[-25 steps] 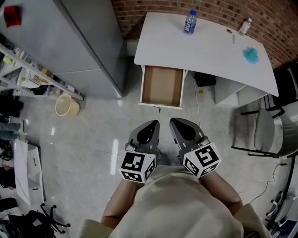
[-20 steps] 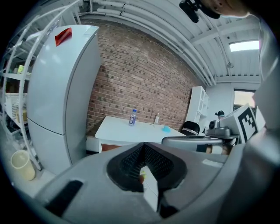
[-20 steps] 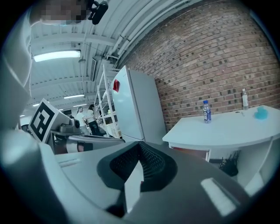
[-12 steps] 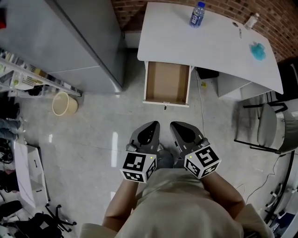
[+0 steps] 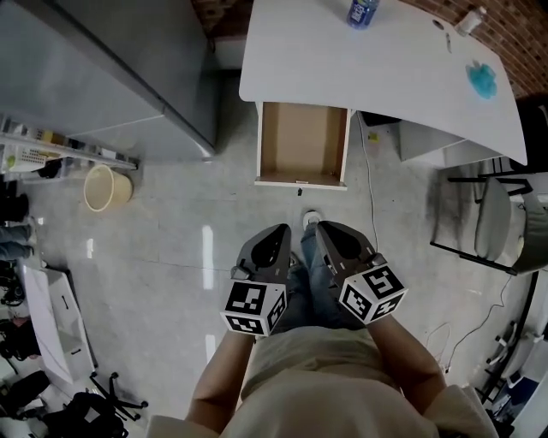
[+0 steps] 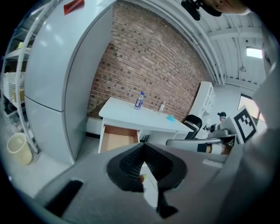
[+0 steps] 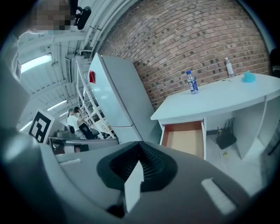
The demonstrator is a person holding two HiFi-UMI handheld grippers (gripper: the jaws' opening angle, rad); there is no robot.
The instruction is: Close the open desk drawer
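Observation:
The open drawer point(image 5: 301, 145) sticks out from under the white desk point(image 5: 385, 77), its brown inside empty. Both gripper views show it ahead too: drawer point(image 6: 117, 139) and desk point(image 6: 135, 114) in the left gripper view, drawer point(image 7: 186, 138) and desk point(image 7: 218, 98) in the right gripper view. My left gripper point(image 5: 278, 231) and right gripper point(image 5: 324, 227) are held side by side close to my body, well short of the drawer front. Each has its jaws together with nothing between them, as the left gripper point(image 6: 142, 149) and right gripper point(image 7: 141, 152) show.
A tall grey cabinet point(image 5: 103, 68) stands left of the desk, with a beige bin point(image 5: 100, 186) and shelving beside it. A chair point(image 5: 484, 227) stands at the right. A bottle point(image 5: 363, 10) and a blue object point(image 5: 483, 79) rest on the desk. A cable point(image 5: 370, 184) trails across the floor.
The desk and drawer have drawn nearer and slid up-left in the head view. My legs and a shoe now show under the grippers, which stay side by side and shut.

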